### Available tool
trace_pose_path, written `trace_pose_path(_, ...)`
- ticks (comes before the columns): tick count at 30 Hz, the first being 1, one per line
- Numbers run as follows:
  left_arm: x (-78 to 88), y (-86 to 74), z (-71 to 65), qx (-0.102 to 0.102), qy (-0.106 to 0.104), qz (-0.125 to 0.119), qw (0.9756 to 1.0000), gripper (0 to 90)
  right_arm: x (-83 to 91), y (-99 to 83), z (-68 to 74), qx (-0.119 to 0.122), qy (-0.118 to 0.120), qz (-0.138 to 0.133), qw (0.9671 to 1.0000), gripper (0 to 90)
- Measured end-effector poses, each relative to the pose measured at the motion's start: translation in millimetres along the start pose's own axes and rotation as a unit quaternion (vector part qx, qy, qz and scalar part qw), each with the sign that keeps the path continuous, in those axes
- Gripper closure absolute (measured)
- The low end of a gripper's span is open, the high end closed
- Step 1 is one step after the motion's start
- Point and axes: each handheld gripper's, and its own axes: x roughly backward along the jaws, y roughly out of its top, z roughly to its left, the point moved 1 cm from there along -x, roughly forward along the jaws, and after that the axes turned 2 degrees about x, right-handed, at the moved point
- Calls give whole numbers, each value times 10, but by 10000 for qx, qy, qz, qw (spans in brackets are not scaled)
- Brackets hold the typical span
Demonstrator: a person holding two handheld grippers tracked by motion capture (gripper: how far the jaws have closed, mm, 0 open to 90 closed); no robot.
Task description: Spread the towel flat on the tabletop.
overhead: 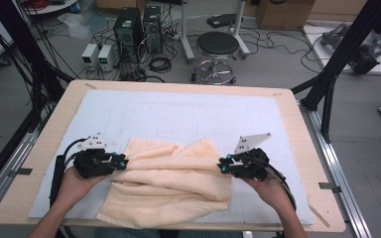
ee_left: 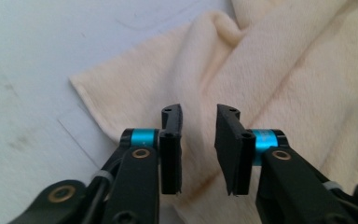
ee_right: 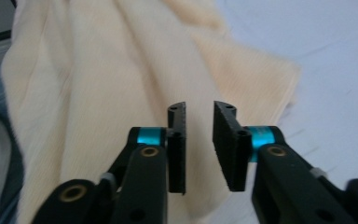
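While the cream towel (overhead: 171, 181) is lying rumpled and partly folded between the two grippers, its near edge is reaching toward the person's side of the table (overhead: 297, 124). It is resting on a pale blue-white mat (overhead: 178, 111) that is covering most of the wooden tabletop. Beyond the table, a round black stool (overhead: 217, 47), computer towers (overhead: 129, 29) and loose cables are sitting on the grey floor. The left gripper (overhead: 125, 162) is hovering at the towel's left edge, its jaws standing slightly apart with nothing pinched between them; in the left gripper view (ee_left: 199, 116) the cloth is lying beyond the gap. The right gripper (overhead: 220, 166) is sitting at the towel's right edge, likewise parted a little and gripping nothing (ee_right: 199, 114)
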Motion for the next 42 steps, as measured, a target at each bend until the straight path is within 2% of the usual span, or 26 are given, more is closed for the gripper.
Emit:
trace_pose_path(2,-24,98,62,35,76,-100,9999,638,-57,129,-78,167,-125,-12,9998,697)
trace_pose_path(4,-75,159,118,63,172,-216,9996,617,-153,202,-177,217,-199,-1,9996,669)
trace_pose_path(5,-114,171,143,54,225,-198,9995,611,-224,225,-237,251,-190,12,9995,653)
trace_pose_path(7,-230,160,189,-13,336,-58,9994,590,-407,239,-346,260,-193,107,9994,607)
trace_pose_path(8,-295,145,217,-43,378,91,9992,579,-468,236,-380,261,-184,105,9994,593)
trace_pose_path(9,-378,123,253,-33,352,286,9990,569,-553,227,-416,217,-119,130,9996,579)
trace_pose_path(12,-529,67,295,-30,335,528,9980,567,-789,189,-472,259,-70,365,9990,554)
trace_pose_path(14,-627,17,316,-39,316,764,9966,567,-926,142,-495,321,-43,617,9976,557)
trace_pose_path(15,-657,-1,321,-44,327,835,9960,567,-994,108,-501,260,15,773,9967,569)
trace_pose_path(16,-682,-26,324,-71,345,866,9956,572,-1027,85,-506,250,47,849,9961,599)
trace_pose_path(17,-676,-30,322,-112,410,839,9956,592,-1050,53,-504,241,69,815,9964,635)
trace_pose_path(19,-677,-28,317,-141,424,827,9956,683,-1029,14,-511,107,212,699,9973,807)
trace_pose_path(20,-679,-27,309,-134,405,826,9957,755,-1022,2,-510,24,289,702,9971,837)
trace_pose_path(22,-686,-15,291,-197,474,866,9949,846,-998,1,-510,-14,303,773,9965,860)
trace_pose_path(24,-688,-4,282,-158,517,862,9948,861,-960,9,-487,33,217,871,9960,866)
trace_pose_path(25,-677,10,288,-200,577,832,9947,864,-925,11,-484,66,185,867,9960,867)
trace_pose_path(27,-638,60,291,-87,725,555,9958,867,-785,33,-485,-26,48,690,9976,868)
trace_pose_path(28,-608,103,296,-22,772,371,9963,868,-691,49,-496,9,-51,545,9985,868)
trace_pose_path(30,-539,206,303,95,861,16,9962,868,-496,88,-498,-50,-257,363,9990,868)
trace_pose_path(32,-475,306,295,175,878,-301,9955,868,-310,123,-499,-21,-452,280,9986,867)
trace_pose_path(34,-433,372,271,192,824,-468,9953,868,-141,143,-476,3,-644,196,9977,867)
trace_pose_path(36,-446,365,258,178,736,-352,9965,866,-27,119,-423,-34,-671,113,9977,866)
trace_pose_path(37,-477,343,261,157,718,-165,9972,865,-13,84,-397,-14,-633,121,9979,866)
trace_pose_path(40,-612,229,282,276,550,298,9977,858,-153,-85,-330,-94,-432,545,9975,859)
trace_pose_path(42,-703,158,290,292,495,675,9961,848,-300,-222,-311,-183,-246,810,9962,847)
